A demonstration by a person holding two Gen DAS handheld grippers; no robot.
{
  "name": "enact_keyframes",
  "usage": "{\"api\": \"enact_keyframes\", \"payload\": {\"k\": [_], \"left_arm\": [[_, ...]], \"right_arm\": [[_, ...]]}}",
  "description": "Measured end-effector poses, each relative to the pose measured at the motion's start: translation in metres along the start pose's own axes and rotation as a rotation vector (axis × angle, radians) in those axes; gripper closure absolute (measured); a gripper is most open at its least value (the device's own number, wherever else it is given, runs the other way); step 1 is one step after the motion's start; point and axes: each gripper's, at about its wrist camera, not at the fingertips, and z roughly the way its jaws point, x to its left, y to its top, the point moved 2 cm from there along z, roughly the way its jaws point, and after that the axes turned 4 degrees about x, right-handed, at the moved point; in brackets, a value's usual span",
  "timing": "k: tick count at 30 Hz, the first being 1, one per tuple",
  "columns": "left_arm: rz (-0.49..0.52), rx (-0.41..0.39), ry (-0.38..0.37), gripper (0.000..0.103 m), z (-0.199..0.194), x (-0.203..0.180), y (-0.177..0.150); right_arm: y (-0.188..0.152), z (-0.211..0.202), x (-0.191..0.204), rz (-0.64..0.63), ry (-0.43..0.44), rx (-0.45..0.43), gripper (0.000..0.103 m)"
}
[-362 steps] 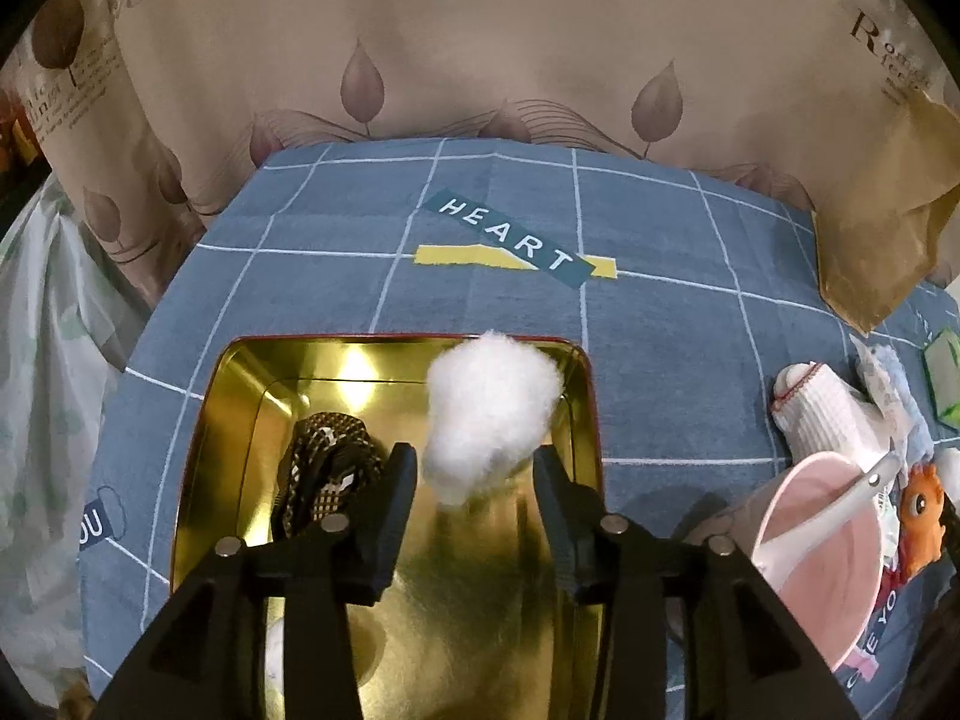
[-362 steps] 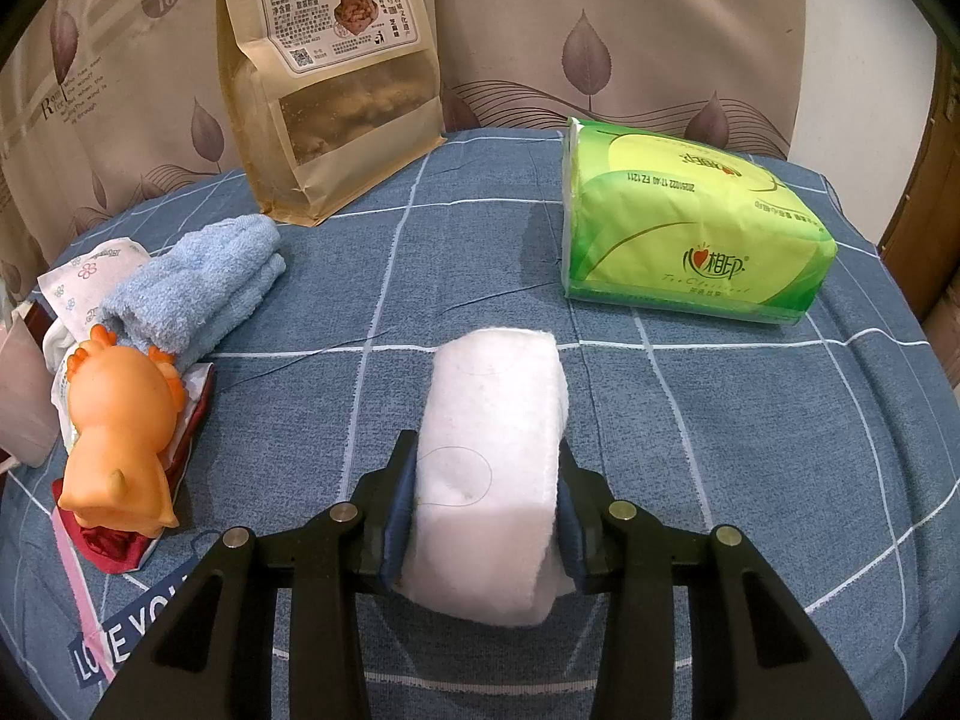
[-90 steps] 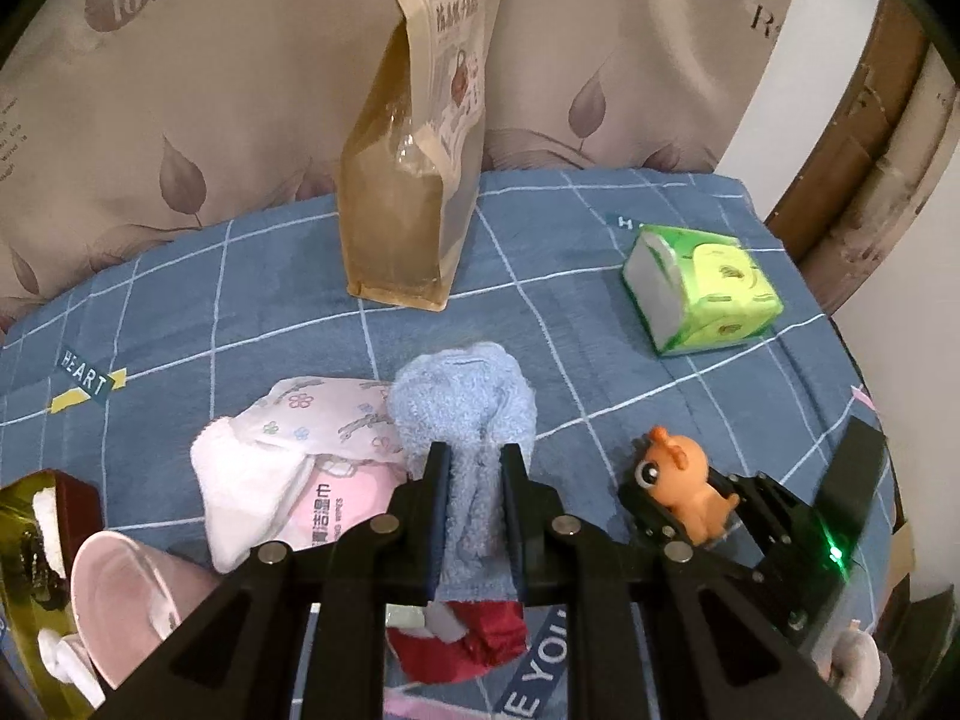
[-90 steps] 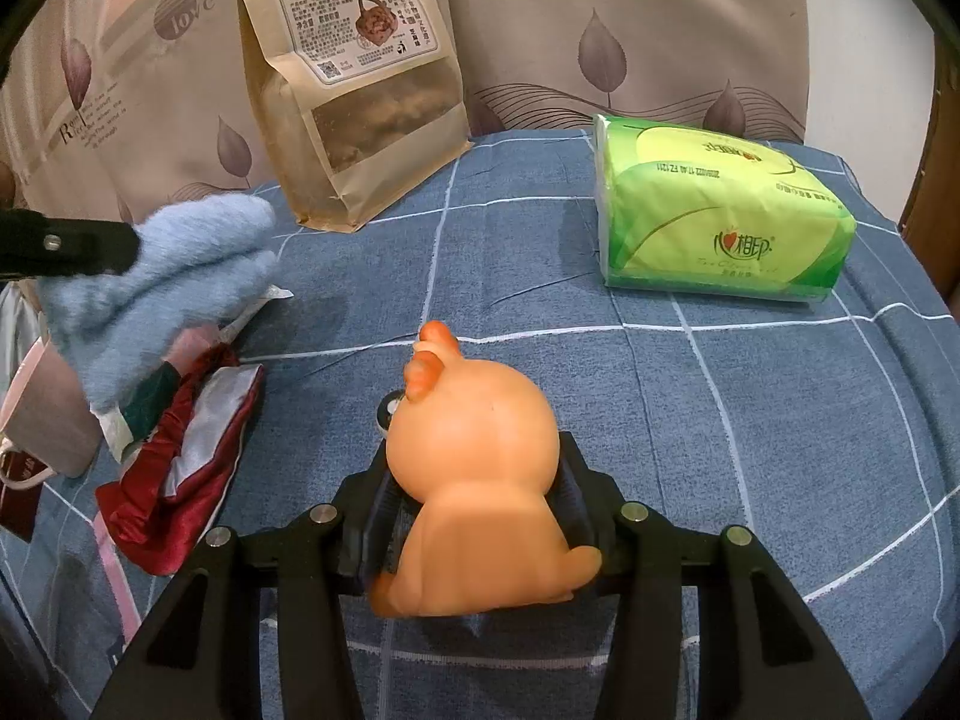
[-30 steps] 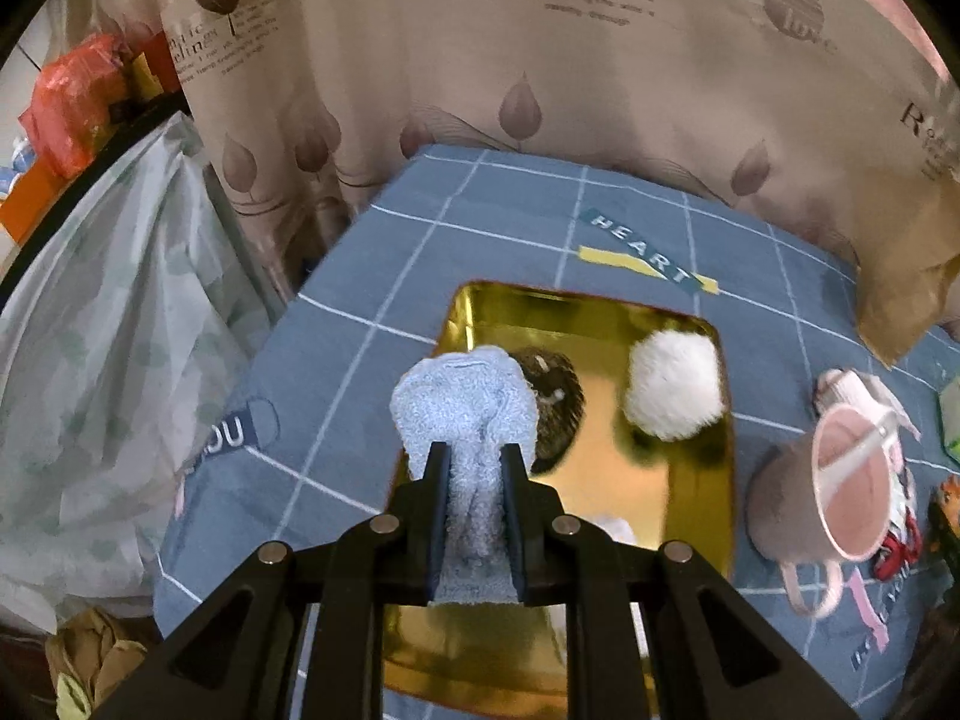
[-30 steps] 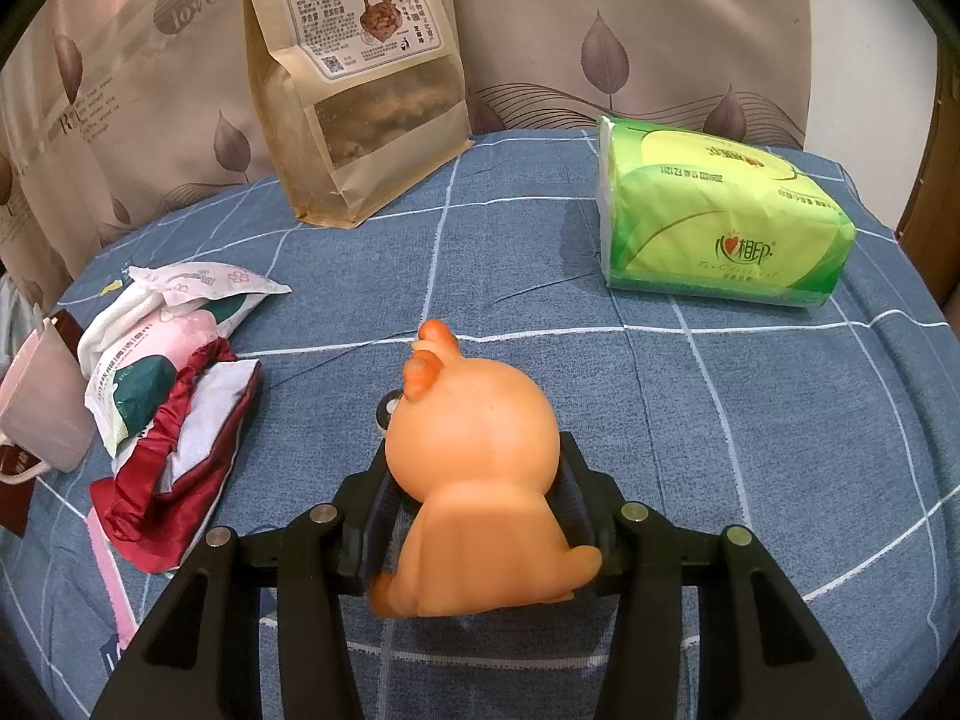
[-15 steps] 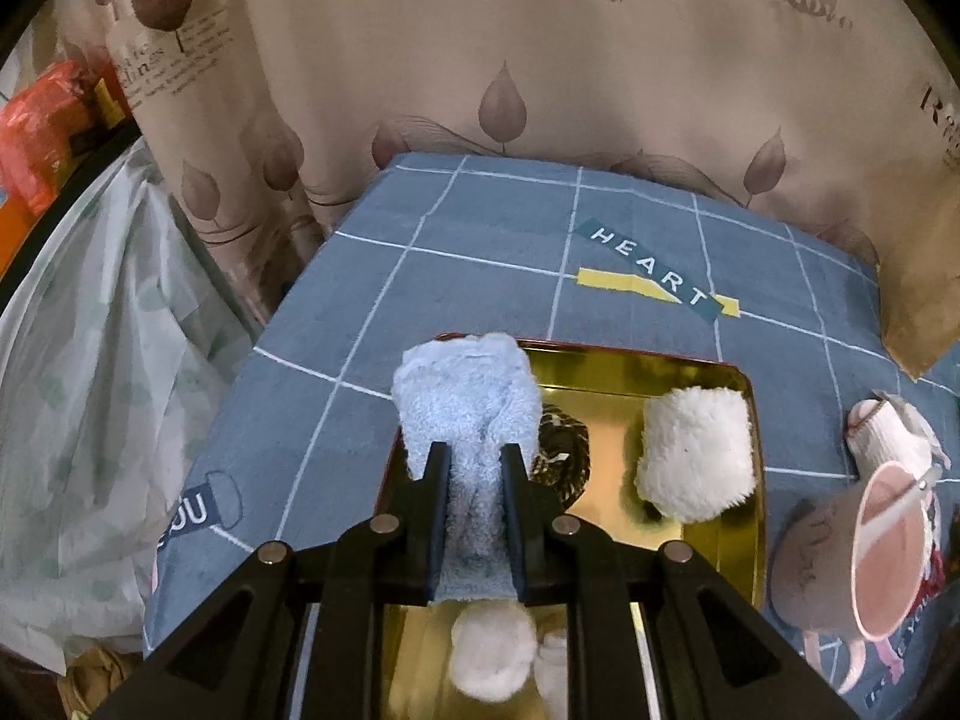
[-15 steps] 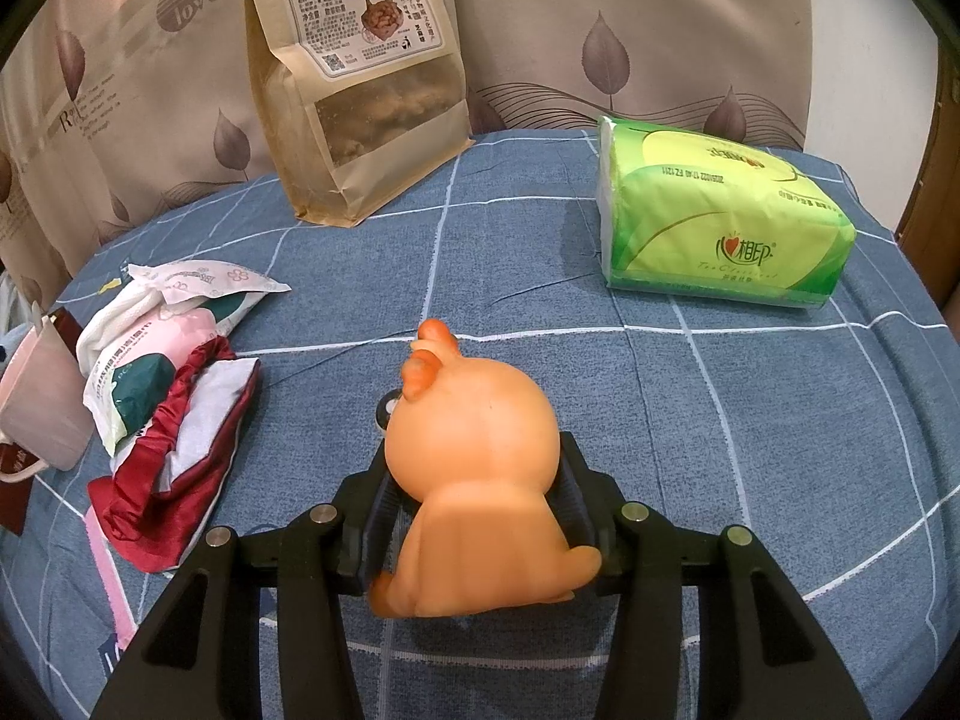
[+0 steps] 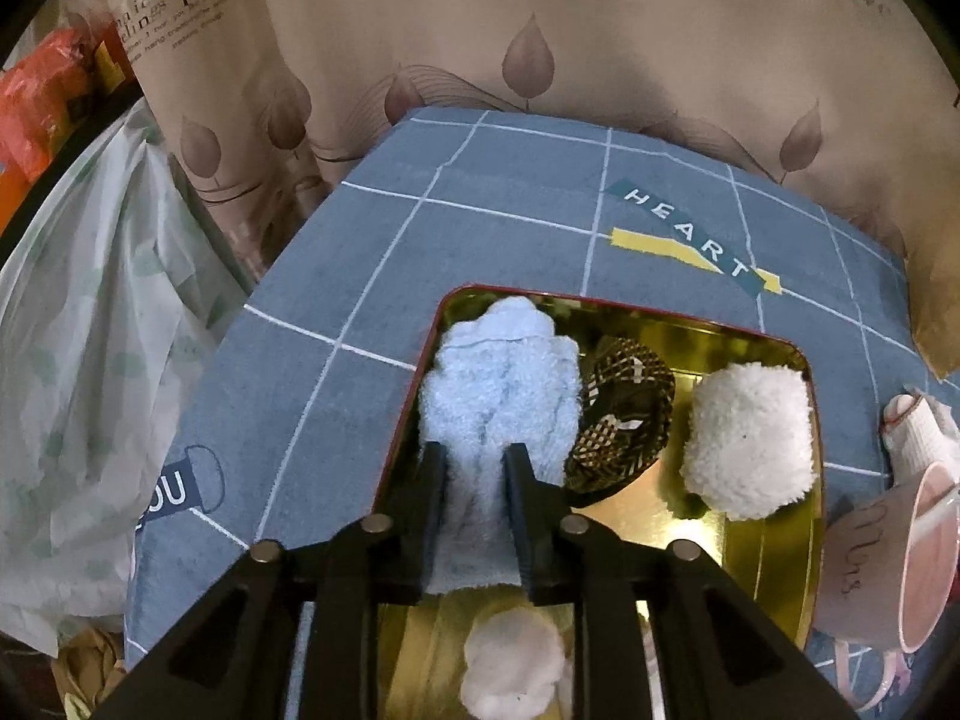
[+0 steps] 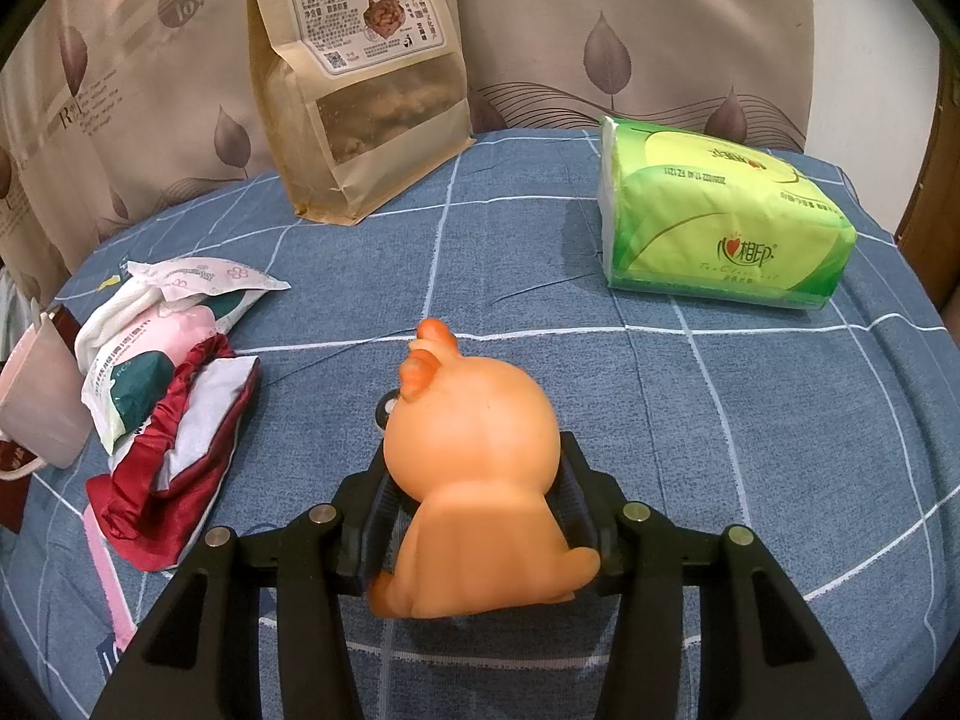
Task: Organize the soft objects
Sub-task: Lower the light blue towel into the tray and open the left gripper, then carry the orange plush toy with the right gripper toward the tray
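We hold the blue towel [image 9: 501,396] clamped in our left gripper [image 9: 475,468] over the gold tin [image 9: 774,546], where three soft things lie; our right gripper [image 10: 474,480] clamps the orange toy [image 10: 474,450], still to sort

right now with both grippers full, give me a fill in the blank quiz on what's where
1. The left gripper is shut on a light ____ towel.
2. The towel sits over the gold ____, left of the woven brown item.
3. The right gripper is shut on an ____ toy.
4. The tissue pack beyond the toy is ____.

Missing words: blue; tin; orange; green
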Motion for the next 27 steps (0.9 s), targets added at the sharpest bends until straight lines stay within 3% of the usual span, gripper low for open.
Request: {"api": "enact_keyframes", "payload": {"k": [5,12,18,27], "left_arm": [[0.014,-0.024,-0.006,0.063,-0.015,-0.002,0.002],[0.014,-0.097,0.006,0.059,-0.058,-0.001,-0.005],[-0.021,-0.182,0.053,0.054,-0.097,0.004,-0.04],[-0.037,-0.212,0.132,0.054,-0.103,0.016,-0.092]], "right_arm": [[-0.001,0.0,-0.001,-0.008,-0.006,0.002,0.056],[-0.001,0.0,-0.002,-0.015,-0.01,0.003,0.056],[-0.002,-0.001,-0.001,-0.019,-0.016,0.003,0.056],[-0.001,-0.001,0.008,-0.052,-0.059,0.009,0.056]]}}
